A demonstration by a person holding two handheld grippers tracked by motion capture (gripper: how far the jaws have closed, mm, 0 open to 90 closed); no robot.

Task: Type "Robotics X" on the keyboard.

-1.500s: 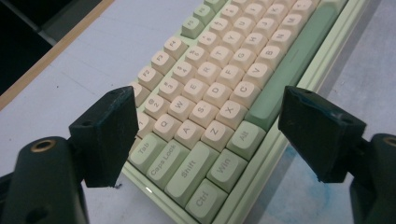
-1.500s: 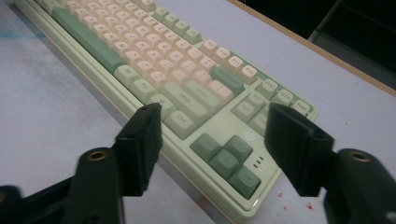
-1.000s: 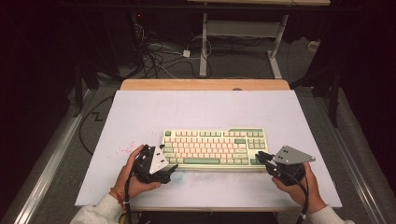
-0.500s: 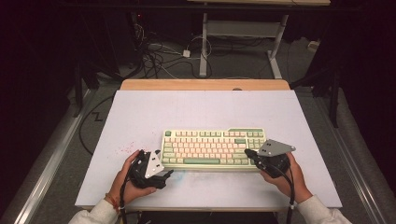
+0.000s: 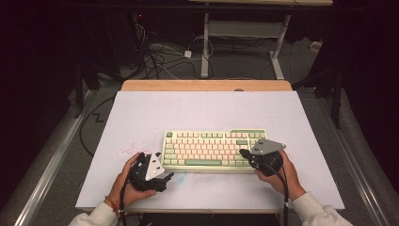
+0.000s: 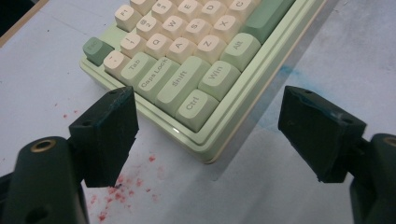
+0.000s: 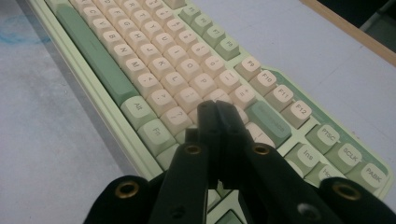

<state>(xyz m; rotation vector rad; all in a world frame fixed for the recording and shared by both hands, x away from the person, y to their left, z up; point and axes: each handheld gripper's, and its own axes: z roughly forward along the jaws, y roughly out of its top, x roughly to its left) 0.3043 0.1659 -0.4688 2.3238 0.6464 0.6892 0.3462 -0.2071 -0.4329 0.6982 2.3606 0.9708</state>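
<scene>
The keyboard (image 5: 214,150) lies flat on the white table (image 5: 141,117), between my two tools. I judge it a stiff, fairly heavy slab with loose-fitting keycaps (image 7: 187,77) and a smooth plastic frame, so a hold on the frame edges or corners looks safer than on the caps. My left gripper (image 6: 210,135) is spread wide, its pads (image 6: 105,133) empty, with the keyboard's near left corner (image 6: 205,154) just ahead between them, not touched. My right gripper (image 7: 217,121) has its jaws pressed together, pinching nothing, tips poised just over the keys at the keyboard's right end; I cannot tell if they touch.
</scene>
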